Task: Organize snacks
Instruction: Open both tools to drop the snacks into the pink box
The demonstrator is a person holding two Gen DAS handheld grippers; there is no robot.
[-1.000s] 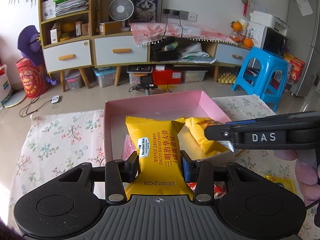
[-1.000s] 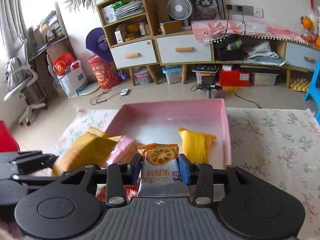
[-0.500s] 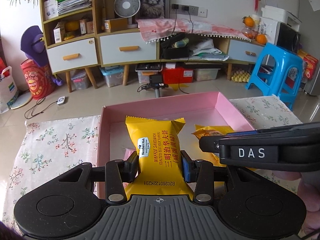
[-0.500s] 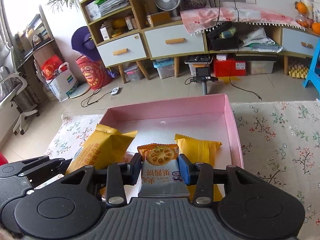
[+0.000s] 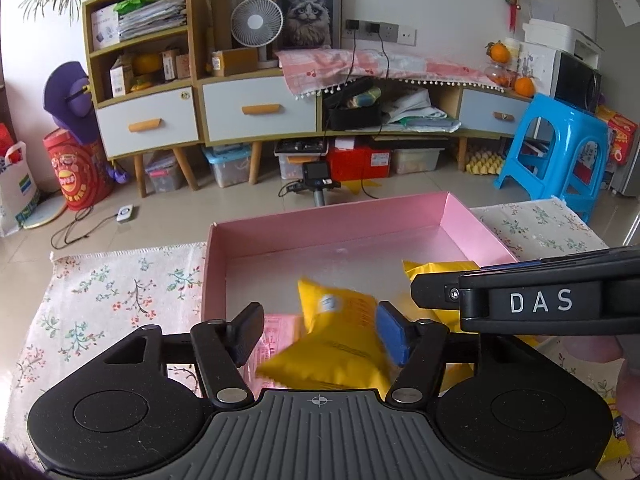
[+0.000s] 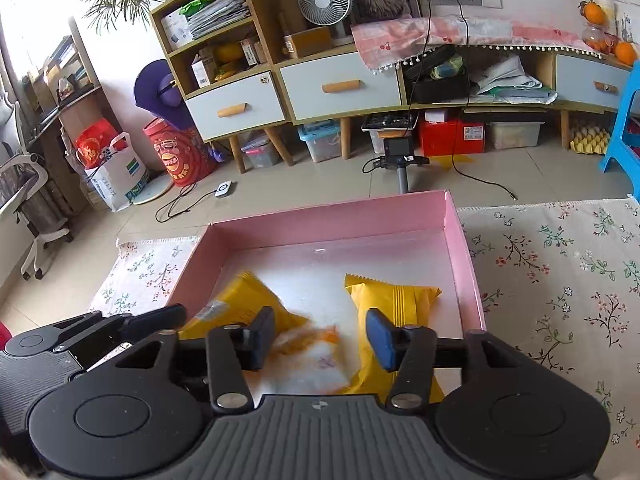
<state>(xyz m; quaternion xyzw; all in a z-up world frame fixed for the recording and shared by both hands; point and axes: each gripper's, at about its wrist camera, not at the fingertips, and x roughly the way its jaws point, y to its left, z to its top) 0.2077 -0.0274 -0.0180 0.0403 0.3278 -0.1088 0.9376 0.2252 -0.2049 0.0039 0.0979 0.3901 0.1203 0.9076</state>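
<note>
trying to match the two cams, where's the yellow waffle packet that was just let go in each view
Left wrist: yellow waffle packet low centre, blurred, between the open left gripper fingers.
Right wrist: same packet lower left, in the pink box, left of the open right gripper.
Shared landmark: white fan on the cabinet.

Left tool (image 5: 320, 332) spread, waffle packet (image 5: 340, 344) dropped, right tool (image 6: 322, 336) spread, biscuit packet (image 6: 312, 356) dropped
</note>
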